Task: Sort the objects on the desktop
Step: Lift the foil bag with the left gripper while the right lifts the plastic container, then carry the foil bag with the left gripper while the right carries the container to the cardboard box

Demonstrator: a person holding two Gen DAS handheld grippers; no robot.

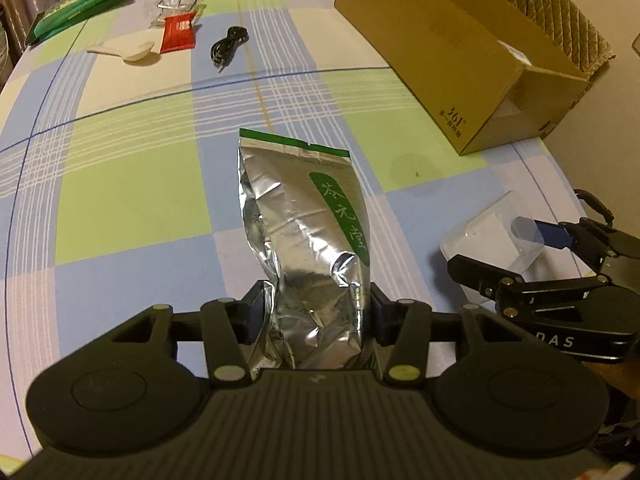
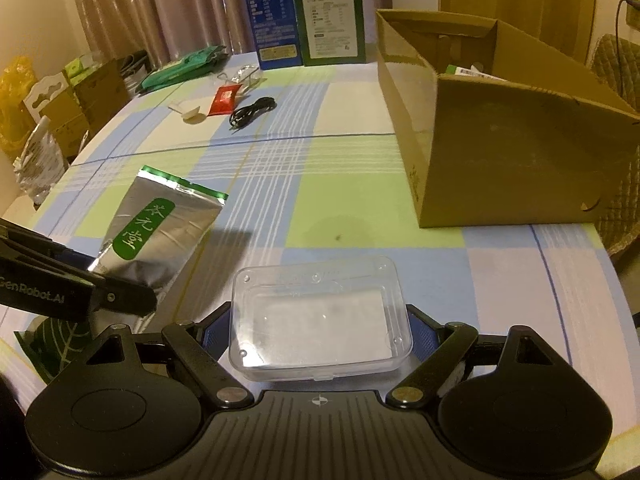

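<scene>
The left gripper (image 1: 318, 312) has its 2 fingers closed on the lower end of a crinkled silver foil tea bag (image 1: 308, 236), green-edged with a green label, lying near the table's (image 1: 132, 200) front. The right gripper (image 2: 320, 330) clamps a clear plastic box (image 2: 320, 320) with a hinged lid. A cardboard box (image 2: 500, 136) stands open behind, on the right.
</scene>
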